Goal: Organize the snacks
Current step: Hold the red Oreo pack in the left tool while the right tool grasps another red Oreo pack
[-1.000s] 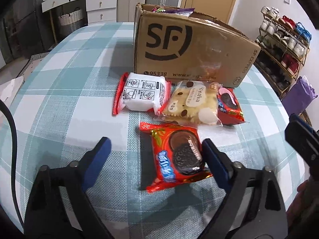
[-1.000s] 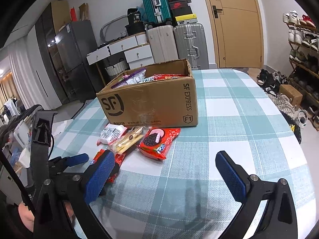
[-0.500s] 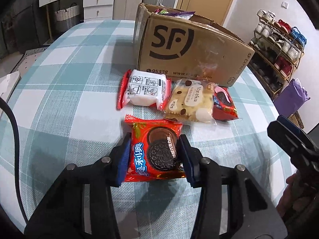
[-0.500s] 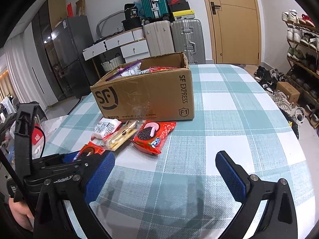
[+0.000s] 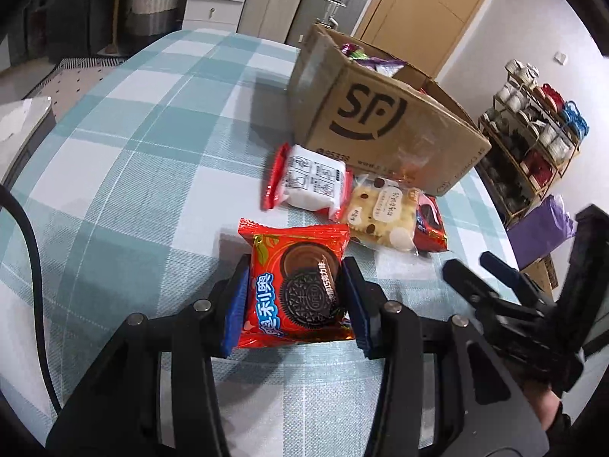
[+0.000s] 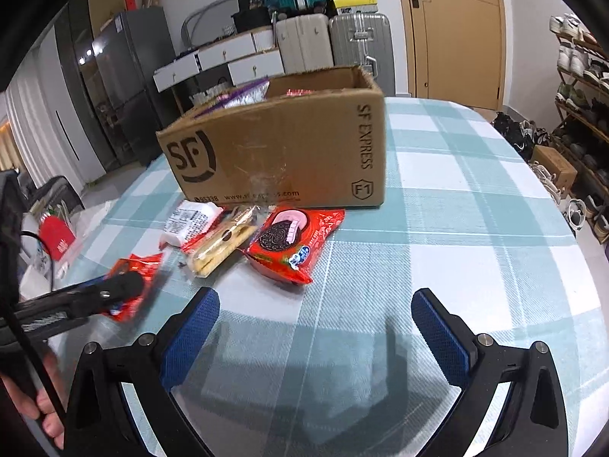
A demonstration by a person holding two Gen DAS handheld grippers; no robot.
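**Left gripper grips a red cookie pack in front of the snack box**

The left gripper (image 5: 297,297) is clamped on a red foil Oreo cookie pack with a chocolate sandwich cookie printed on it (image 5: 297,285). Its blue pads (image 5: 236,306) press against both long sides of the wrapper, which bulges slightly between them. In the right wrist view the same pack appears blurred at the left gripper's tip, low on the left. Whether the pack is clear of the cloth or touching it cannot be told.

The right gripper (image 6: 316,327) hangs over a bare part of the teal-and-white checked tablecloth (image 6: 475,228), its blue-padded jaws spread wide with nothing between them.

Three more snacks lie on the cloth just in front of a brown cardboard shipping box printed with a black SF logo (image 6: 289,160). A white packet with red ends (image 5: 312,182) lies nearest the box's left corner. A clear bag of pale biscuits with dark spots (image 5: 380,209) touches it on the right. A second red Oreo pack showing pink cream (image 6: 293,240) lies beside that, partly tucked under the biscuit bag in the left wrist view. The box stands open at the top, with purple and red wrappers showing above its rim.

A hand (image 6: 42,407) holds the left gripper's handle at the lower left edge.
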